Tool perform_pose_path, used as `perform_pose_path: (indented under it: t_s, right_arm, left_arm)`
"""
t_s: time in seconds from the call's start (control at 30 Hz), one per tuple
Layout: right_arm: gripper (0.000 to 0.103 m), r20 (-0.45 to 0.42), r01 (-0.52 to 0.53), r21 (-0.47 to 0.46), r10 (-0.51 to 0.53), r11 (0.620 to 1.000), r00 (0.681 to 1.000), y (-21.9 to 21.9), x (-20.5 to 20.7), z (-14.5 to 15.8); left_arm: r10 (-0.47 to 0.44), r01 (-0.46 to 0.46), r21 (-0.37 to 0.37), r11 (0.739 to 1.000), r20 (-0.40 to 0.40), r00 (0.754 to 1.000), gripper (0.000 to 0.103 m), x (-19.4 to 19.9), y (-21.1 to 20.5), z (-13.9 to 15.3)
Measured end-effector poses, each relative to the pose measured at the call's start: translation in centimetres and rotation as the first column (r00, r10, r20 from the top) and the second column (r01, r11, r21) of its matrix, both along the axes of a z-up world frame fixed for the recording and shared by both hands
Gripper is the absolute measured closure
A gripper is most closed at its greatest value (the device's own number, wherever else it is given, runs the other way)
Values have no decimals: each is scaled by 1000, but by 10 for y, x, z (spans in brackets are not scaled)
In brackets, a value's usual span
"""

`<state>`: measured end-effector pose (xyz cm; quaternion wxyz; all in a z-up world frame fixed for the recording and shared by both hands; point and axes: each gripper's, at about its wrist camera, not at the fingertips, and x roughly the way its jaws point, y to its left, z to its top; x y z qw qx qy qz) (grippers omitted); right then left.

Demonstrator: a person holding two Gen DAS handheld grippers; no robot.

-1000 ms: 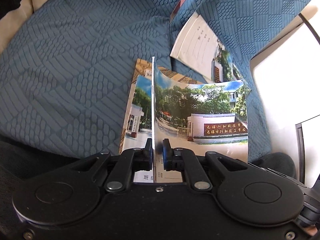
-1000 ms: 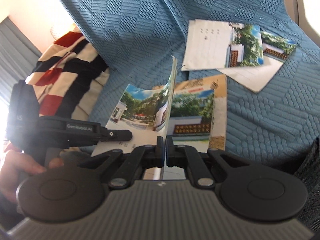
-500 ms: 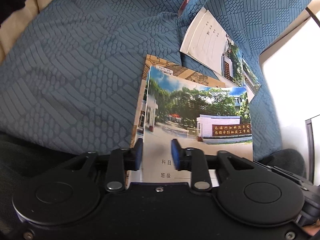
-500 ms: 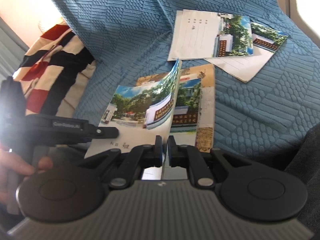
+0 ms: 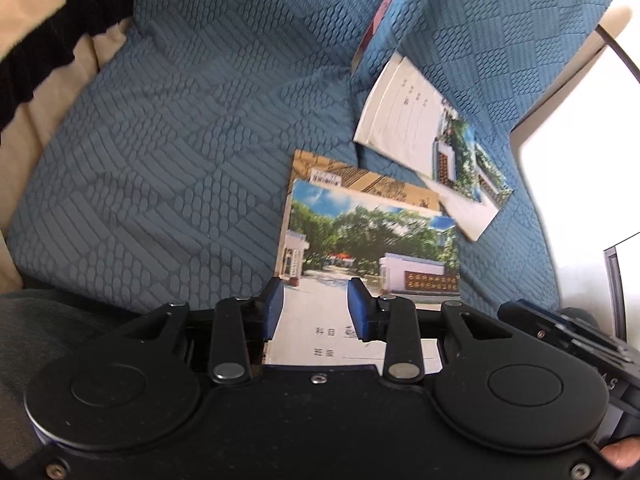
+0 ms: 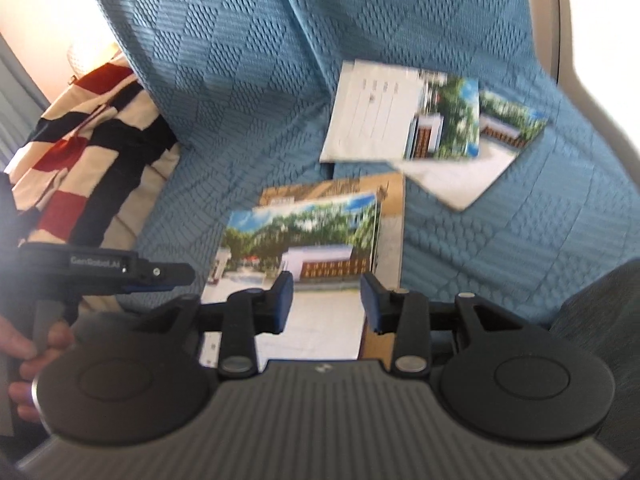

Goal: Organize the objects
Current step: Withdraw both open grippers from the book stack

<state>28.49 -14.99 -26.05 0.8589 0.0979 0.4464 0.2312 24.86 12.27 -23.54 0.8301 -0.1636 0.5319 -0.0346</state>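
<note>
Two notebooks stacked near the front edge of the blue sofa cover (image 5: 168, 152): photo-cover notebook (image 5: 372, 248) squared on the brown notebook (image 5: 360, 178). Left claw (image 5: 315, 312) and right claw (image 6: 327, 304) just opened, empty, above it. Left to gather: two loose notebooks (image 6: 404, 120) toward the back right corner.

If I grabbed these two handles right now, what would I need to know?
Left hand-held gripper: jaws just opened, nothing between them.
Right hand-held gripper: likewise just opened, empty.
Photo-cover notebook lies flat on the tan booklet on the blue sofa cover.
Two more notebooks sit overlapped farther back.
Done: one notebook stacked.
Left: probably add the far two to the stack.
</note>
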Motion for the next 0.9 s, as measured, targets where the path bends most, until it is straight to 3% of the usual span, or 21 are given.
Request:
perform_pose_path:
  t_s: [0.4, 0.9]
  right_arm:
    - [62, 189, 29, -7, -27, 1000, 982, -11, -21, 55]
    - [60, 275, 72, -24, -63, 997, 959, -27, -42, 72]
  left_arm:
    - [-5, 2, 37, 999, 98, 995, 71, -14, -21, 44]
    - [-19, 15, 24, 1000, 210, 978, 65, -27, -55, 87]
